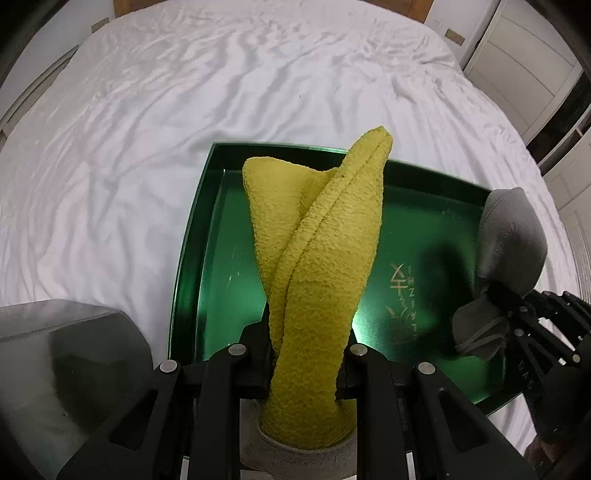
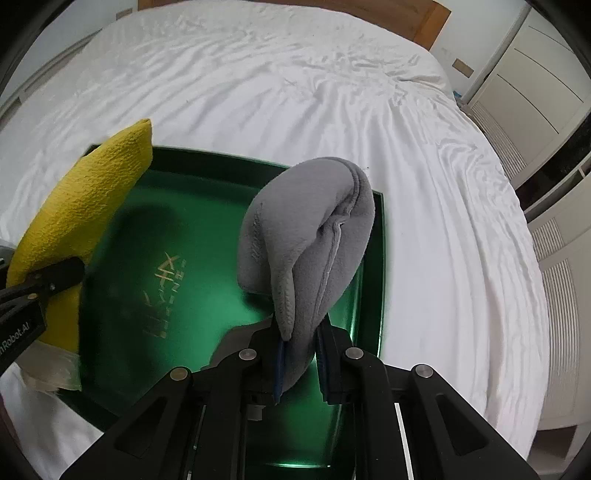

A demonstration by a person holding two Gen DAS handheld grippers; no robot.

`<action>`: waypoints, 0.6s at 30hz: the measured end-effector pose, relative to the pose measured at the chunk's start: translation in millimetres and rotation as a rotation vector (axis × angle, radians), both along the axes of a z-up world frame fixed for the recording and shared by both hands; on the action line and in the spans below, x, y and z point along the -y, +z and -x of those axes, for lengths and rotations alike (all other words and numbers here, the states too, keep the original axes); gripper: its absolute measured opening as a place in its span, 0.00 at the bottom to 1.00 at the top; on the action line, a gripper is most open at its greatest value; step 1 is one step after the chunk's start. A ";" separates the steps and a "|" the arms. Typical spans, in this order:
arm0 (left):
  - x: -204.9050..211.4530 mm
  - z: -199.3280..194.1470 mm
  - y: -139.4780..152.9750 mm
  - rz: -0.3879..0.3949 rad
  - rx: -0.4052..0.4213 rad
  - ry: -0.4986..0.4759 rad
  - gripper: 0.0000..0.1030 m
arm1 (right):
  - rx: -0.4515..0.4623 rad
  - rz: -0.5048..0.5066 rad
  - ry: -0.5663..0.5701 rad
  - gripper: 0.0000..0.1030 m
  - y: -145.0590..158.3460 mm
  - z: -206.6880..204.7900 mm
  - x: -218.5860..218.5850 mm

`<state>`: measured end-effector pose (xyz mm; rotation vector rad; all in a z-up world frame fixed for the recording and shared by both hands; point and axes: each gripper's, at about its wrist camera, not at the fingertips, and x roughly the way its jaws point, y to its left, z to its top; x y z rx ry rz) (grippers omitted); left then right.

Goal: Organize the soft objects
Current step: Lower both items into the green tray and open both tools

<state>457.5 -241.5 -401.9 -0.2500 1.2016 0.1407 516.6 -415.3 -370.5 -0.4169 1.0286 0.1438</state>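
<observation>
A shiny green tray [image 1: 207, 236] [image 2: 184, 173] lies on a white bed. My left gripper [image 1: 304, 350] is shut on a folded yellow towel [image 1: 317, 236], which hangs over the tray's left half. The same yellow towel [image 2: 81, 206] shows at the left of the right wrist view, with the left gripper's black fingers [image 2: 44, 282] clamped on it. My right gripper [image 2: 301, 354] is shut on a folded grey cloth [image 2: 306, 229] over the tray's right half. In the left wrist view the grey cloth [image 1: 513, 236] appears at the right, pinched by the right gripper [image 1: 498, 317].
The wrinkled white bed sheet [image 1: 184, 92] [image 2: 424, 184] spreads around the tray. A wooden headboard [image 2: 424, 22] stands at the far end. White wardrobe doors [image 2: 535, 92] line the right side. A blurred grey object [image 1: 55, 350] sits at the lower left of the left wrist view.
</observation>
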 end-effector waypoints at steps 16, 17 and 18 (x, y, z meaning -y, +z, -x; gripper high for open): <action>-1.7 -1.7 -4.6 -0.058 -0.004 0.005 0.44 | 0.007 0.034 -0.028 0.38 -8.8 -10.5 2.7; -1.4 -2.4 -2.0 -0.071 0.003 0.003 0.45 | 0.006 0.030 -0.030 0.39 -8.8 -9.8 3.4; -1.9 -2.9 0.8 -0.076 0.012 0.005 0.46 | 0.006 0.026 -0.032 0.40 -8.1 -10.3 4.1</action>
